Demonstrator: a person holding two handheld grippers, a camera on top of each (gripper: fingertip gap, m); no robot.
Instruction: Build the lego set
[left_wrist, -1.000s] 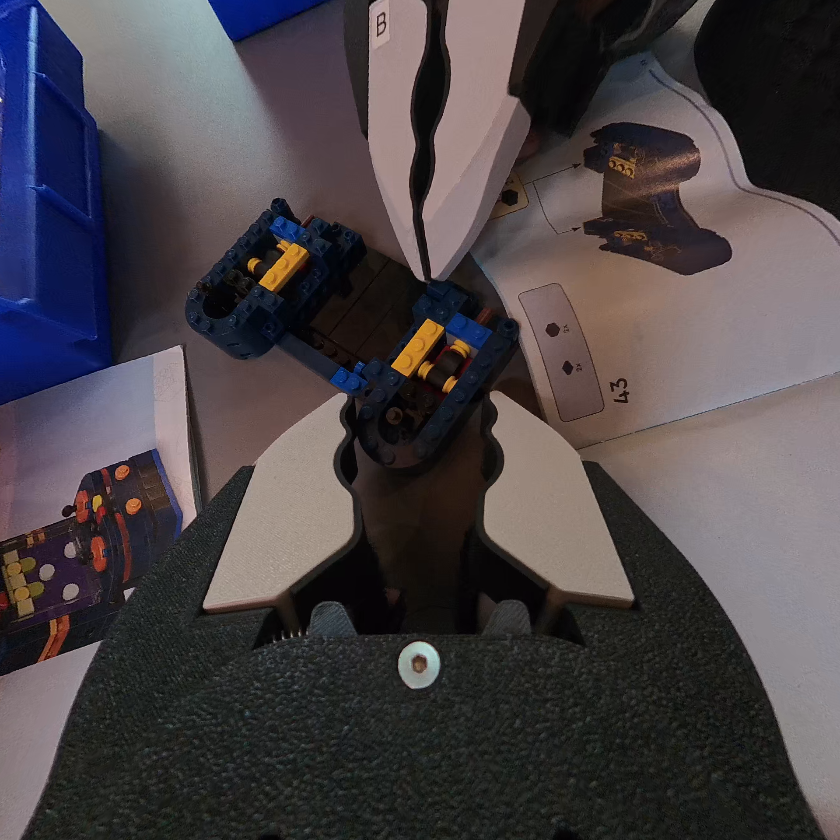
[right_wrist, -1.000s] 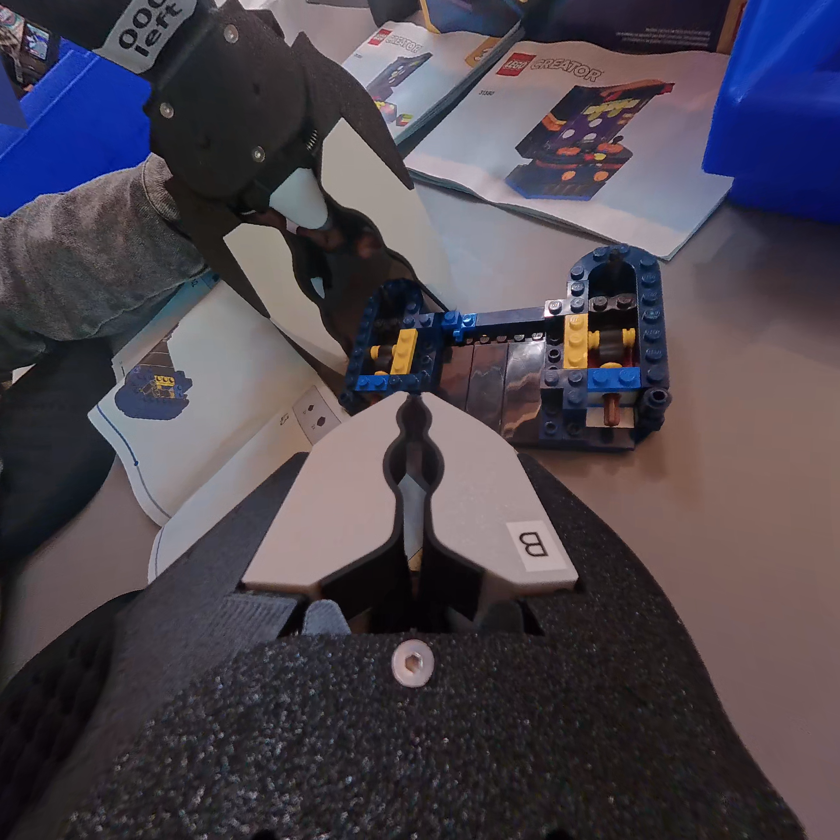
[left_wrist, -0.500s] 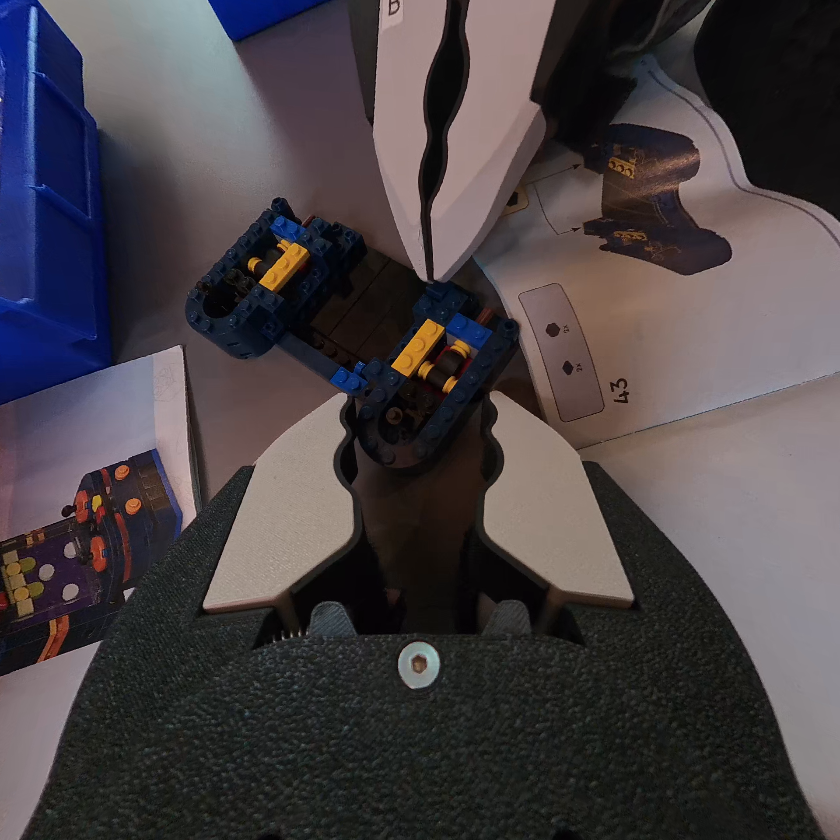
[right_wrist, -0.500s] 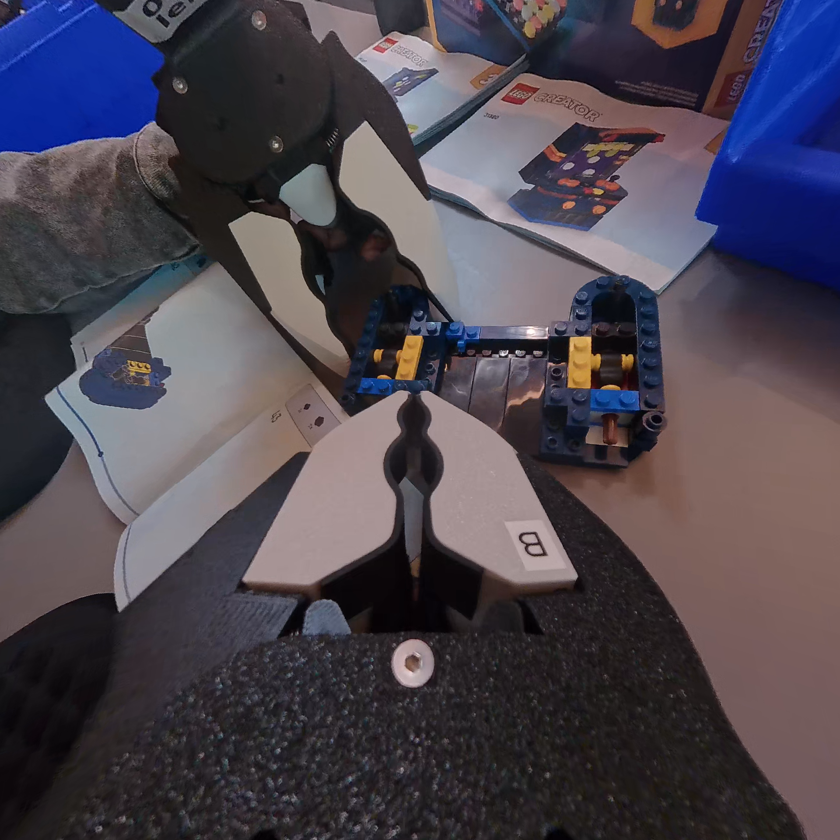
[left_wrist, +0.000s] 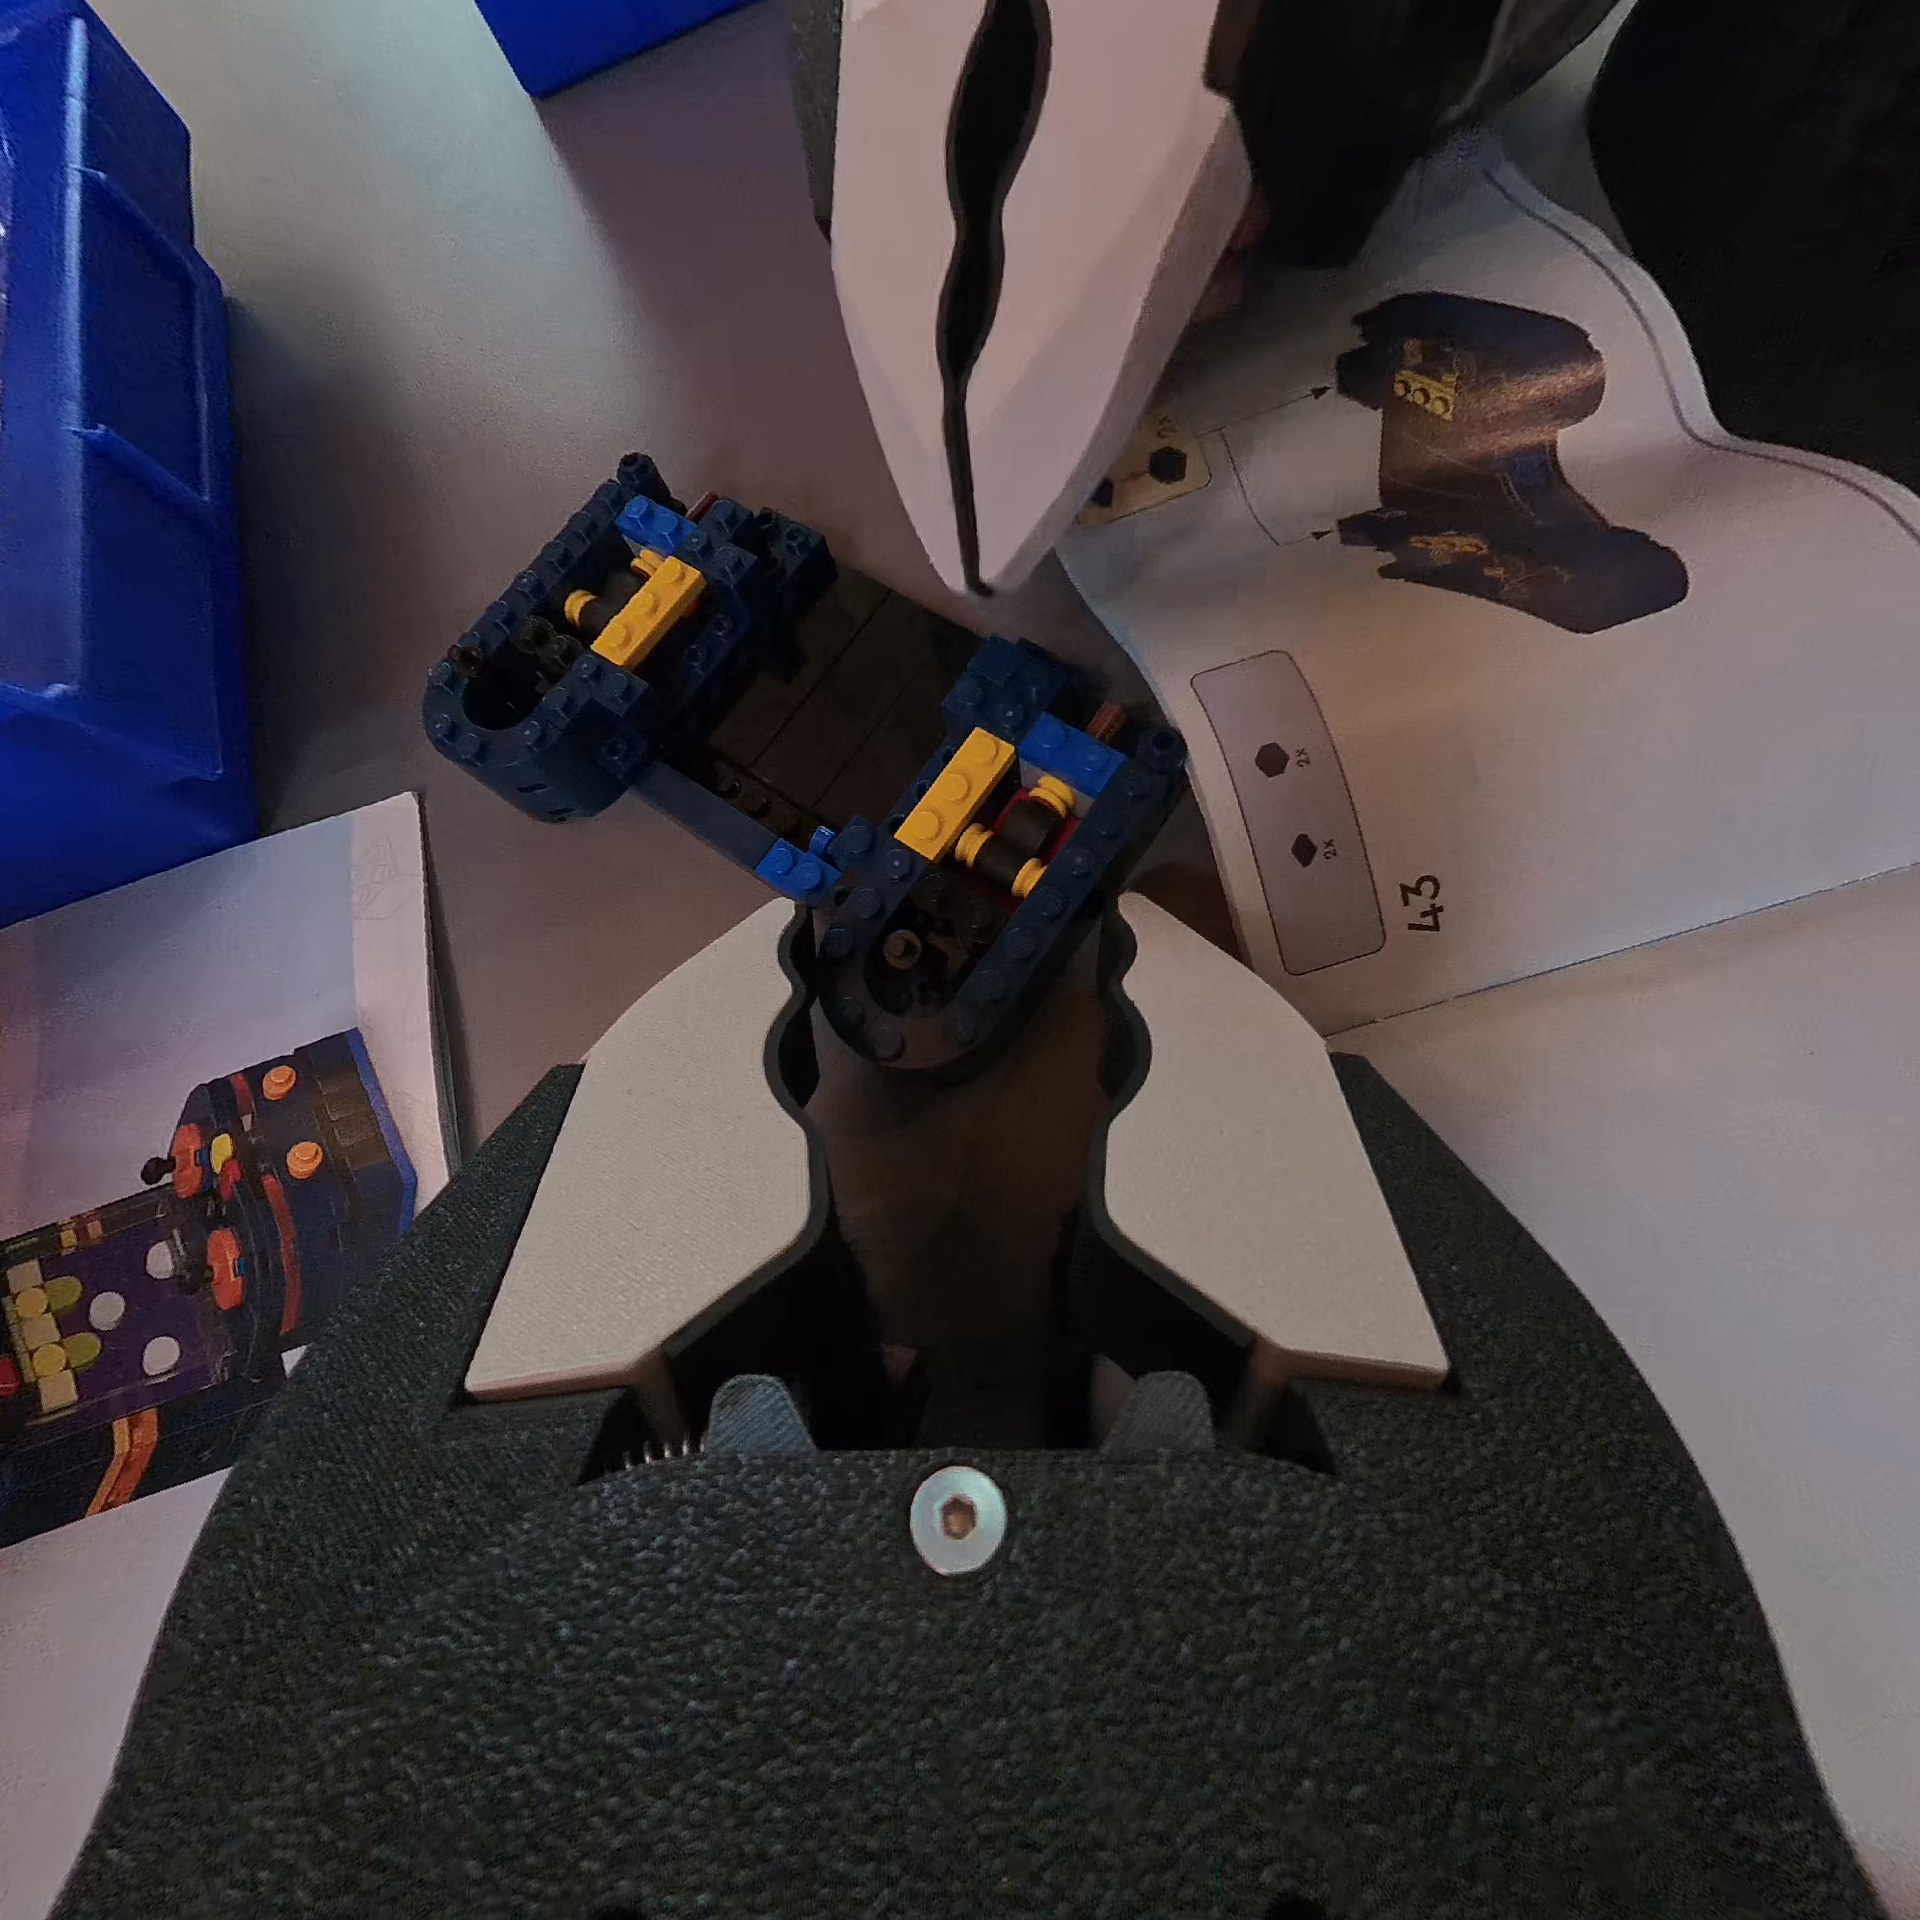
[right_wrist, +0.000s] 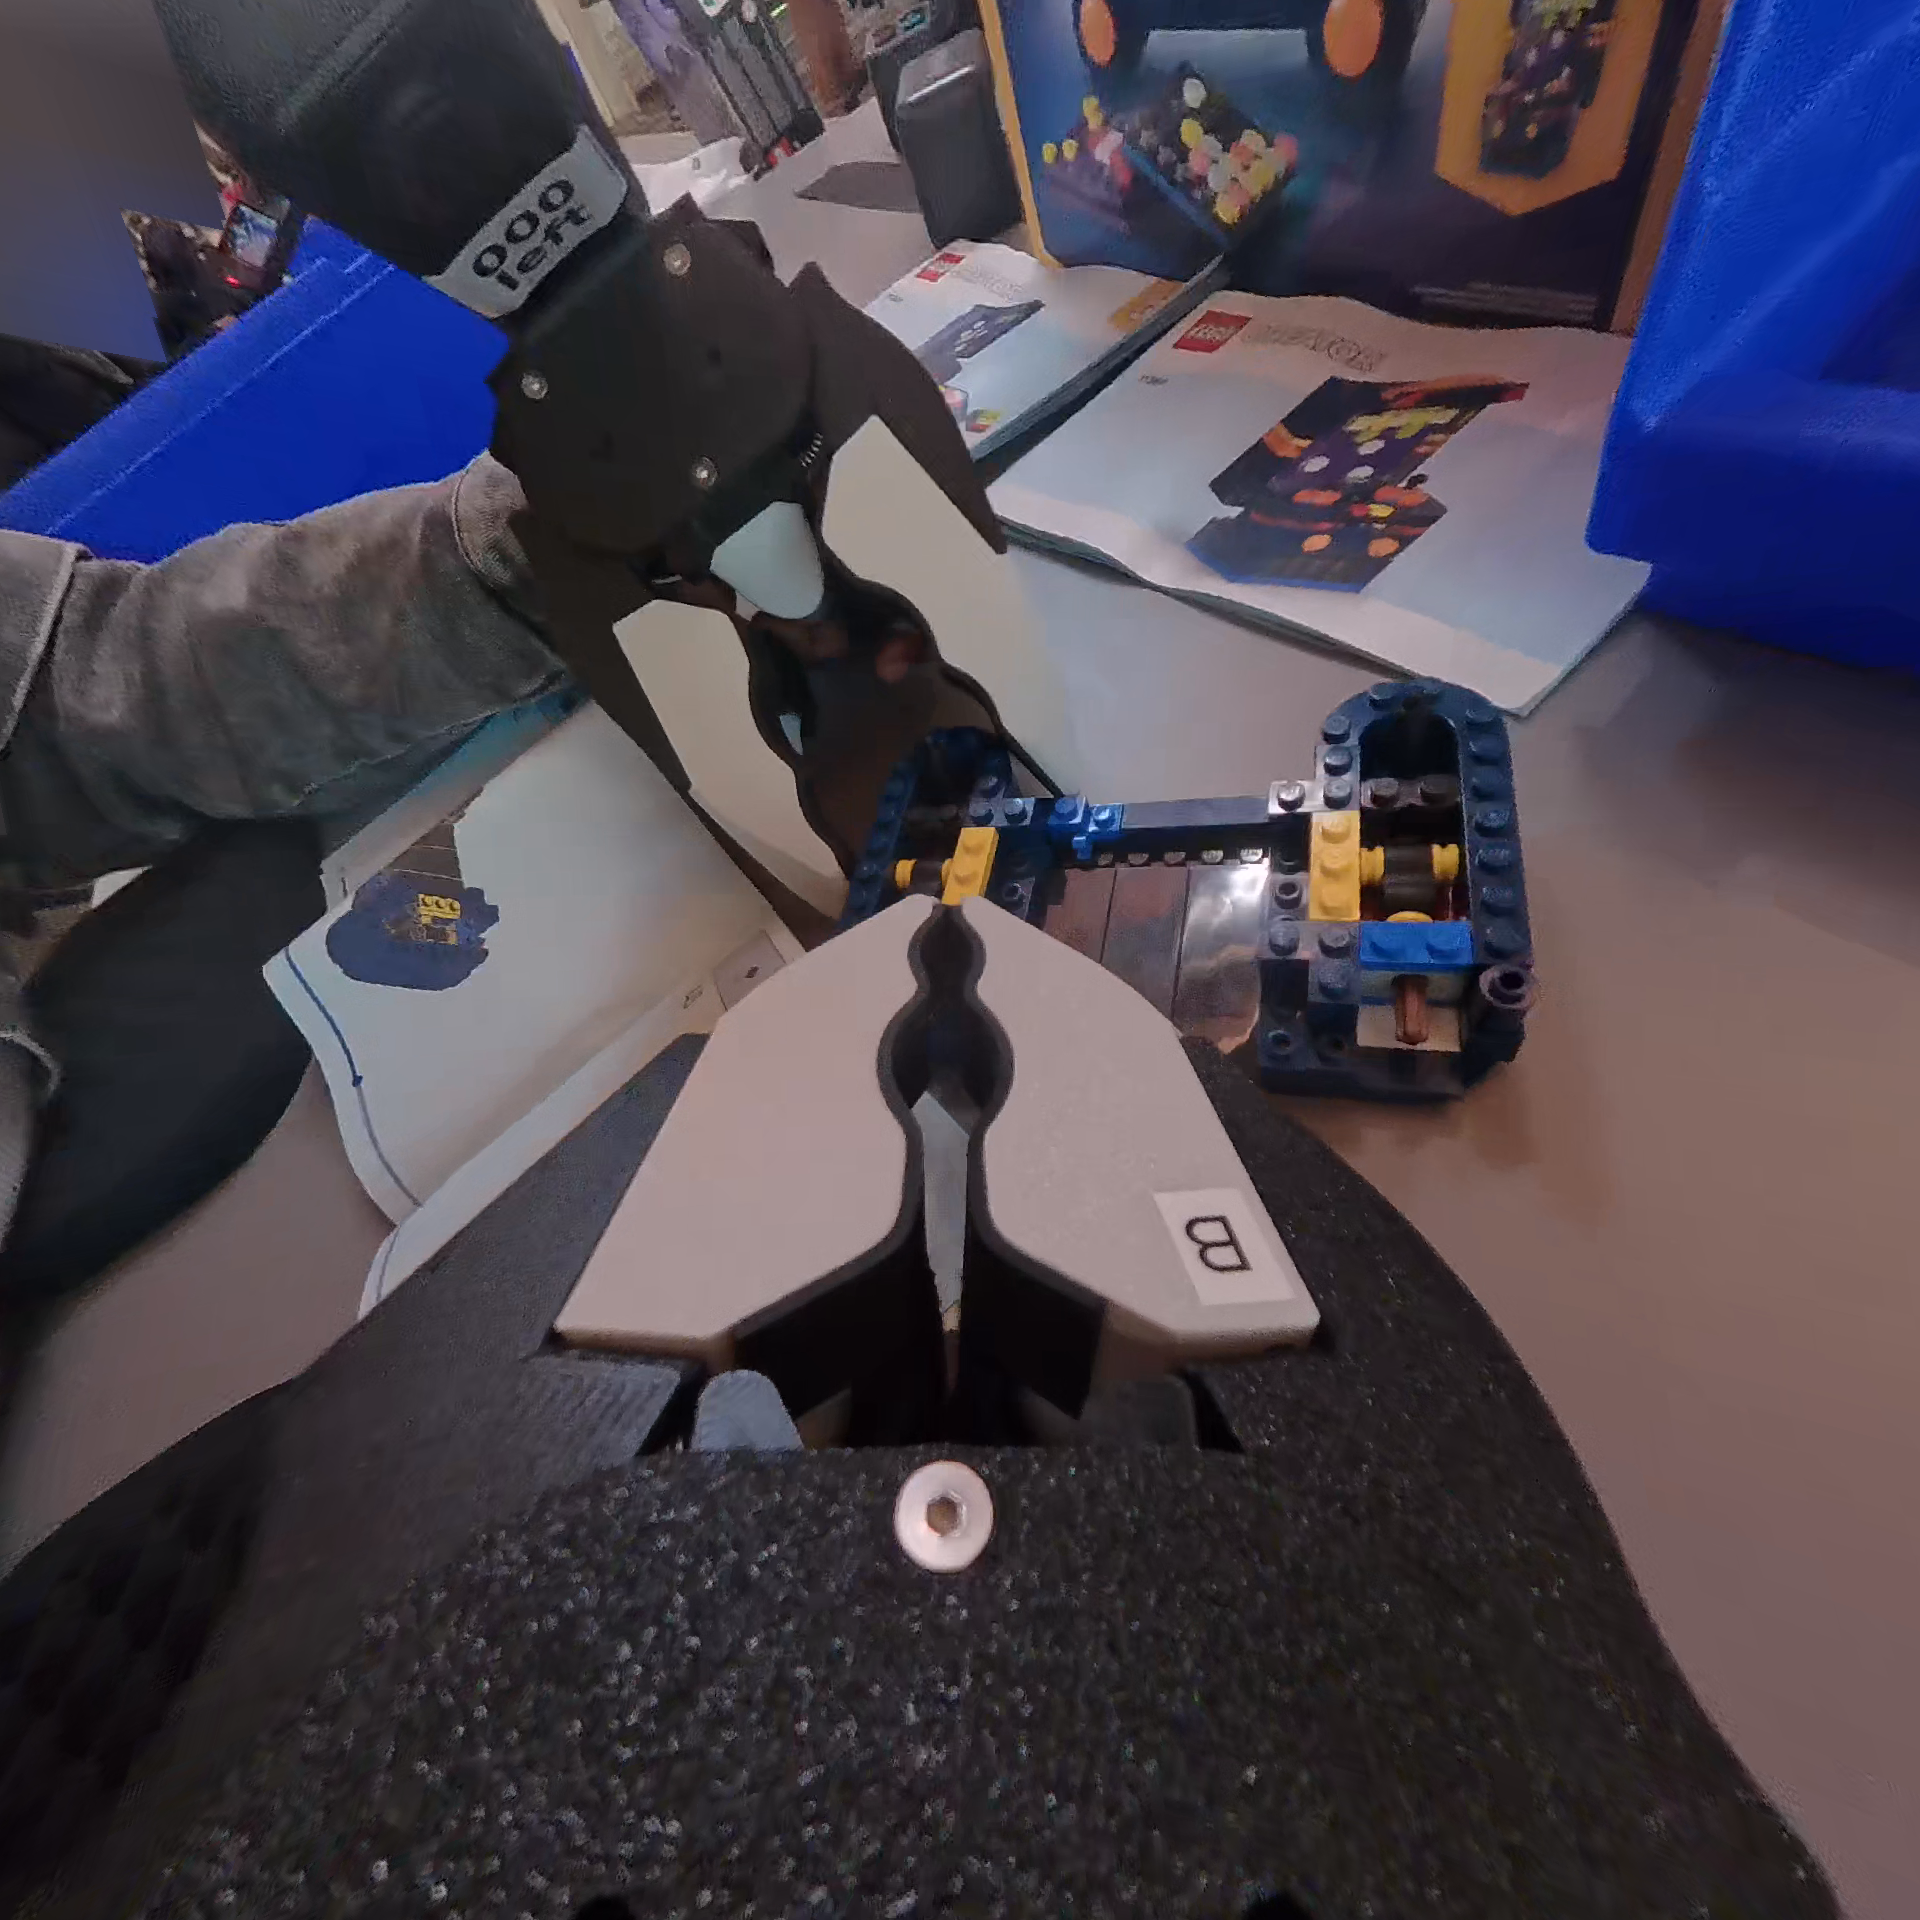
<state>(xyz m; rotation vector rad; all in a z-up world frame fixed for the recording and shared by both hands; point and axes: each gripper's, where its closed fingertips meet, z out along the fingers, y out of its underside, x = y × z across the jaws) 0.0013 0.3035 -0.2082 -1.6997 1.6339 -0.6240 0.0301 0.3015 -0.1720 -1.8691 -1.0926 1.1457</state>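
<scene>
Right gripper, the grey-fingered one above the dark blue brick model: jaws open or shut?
Shut. The right gripper has its grey fingertips meeting at the tip, nothing visible between them, just above the dark blue brick model.

Blue bins (left_wrist: 94, 499), booklets (right_wrist: 1340, 499), box (right_wrist: 1299, 135).

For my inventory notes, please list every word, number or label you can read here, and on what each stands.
I do not copy writing; these bear it:
Open booklet: printed figures.
Closed booklet: logo, title.
Box: blurred print.
Right gripper, finger sticker: one character.
Left gripper, grey band: short label.
</scene>
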